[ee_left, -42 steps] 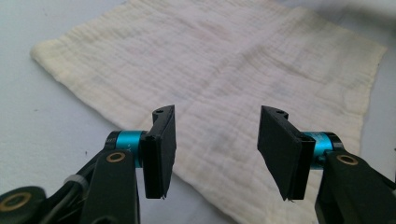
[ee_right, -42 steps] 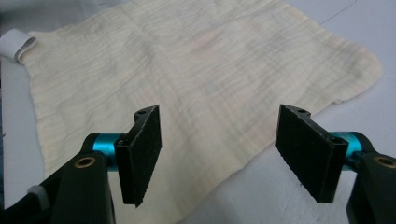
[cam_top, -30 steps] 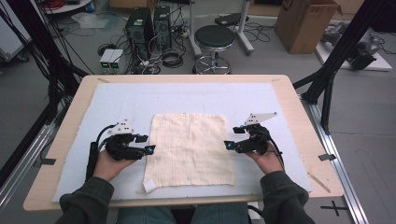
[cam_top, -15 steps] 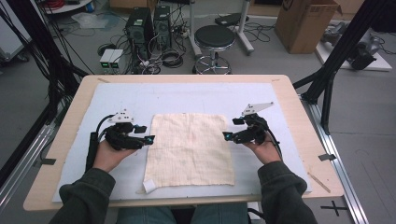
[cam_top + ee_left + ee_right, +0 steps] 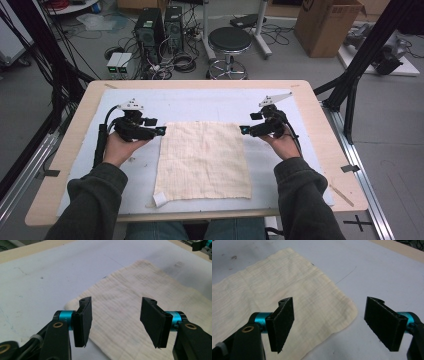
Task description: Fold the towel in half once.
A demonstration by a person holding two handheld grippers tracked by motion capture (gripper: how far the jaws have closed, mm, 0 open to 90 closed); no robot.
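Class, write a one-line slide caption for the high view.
Both open grippers, left gripper and right gripper, poised at the far corners of a cream cloth lying flat.

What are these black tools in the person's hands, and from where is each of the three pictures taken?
A person sits at a wooden table with a pale blue-white mat and holds a hand-held two-jaw tool in each hand: the left gripper and the right gripper. One picture comes from a camera above the table. The other two come from small cameras riding on each gripper, looking along its black jaws. A square cream woven cloth lies flat on the mat. Both grippers are open and hold nothing; each is aimed at a far corner of the cloth, left and right.
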